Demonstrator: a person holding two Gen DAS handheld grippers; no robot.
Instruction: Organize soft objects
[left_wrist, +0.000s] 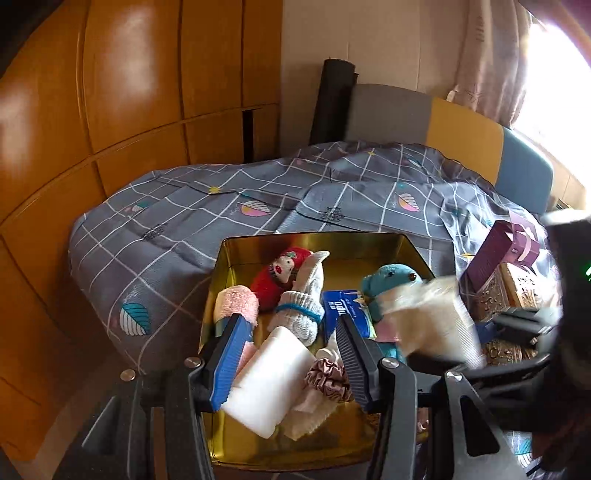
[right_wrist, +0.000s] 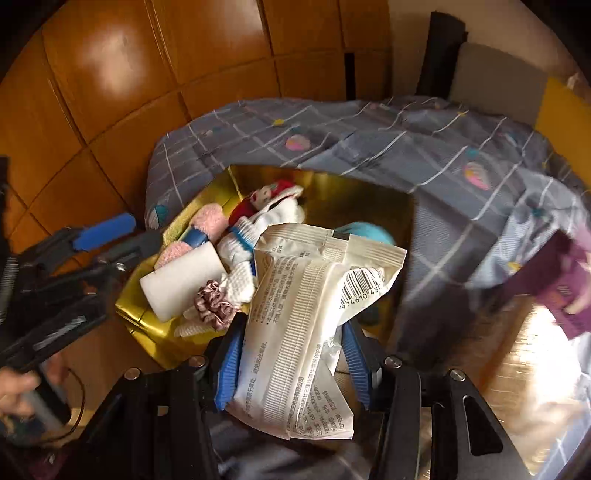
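Now white packet (right_wrist: 295, 332) clamped in right gripper (right_wrist: 291, 369), over gold tin (right_wrist: 147, 321).

Strong white light is let in from the window (left_wrist: 561, 74) at the top right, and that corner is washed out. Shiny glare is seen on the wooden wardrobe (left_wrist: 122, 74). Edges are bent round and darkened. The white packet (left_wrist: 432, 314) is smeared by blur.

Sponge block (left_wrist: 267, 373) and socks (left_wrist: 301, 310) in tin (left_wrist: 317, 242) on bedspread (left_wrist: 166, 229).
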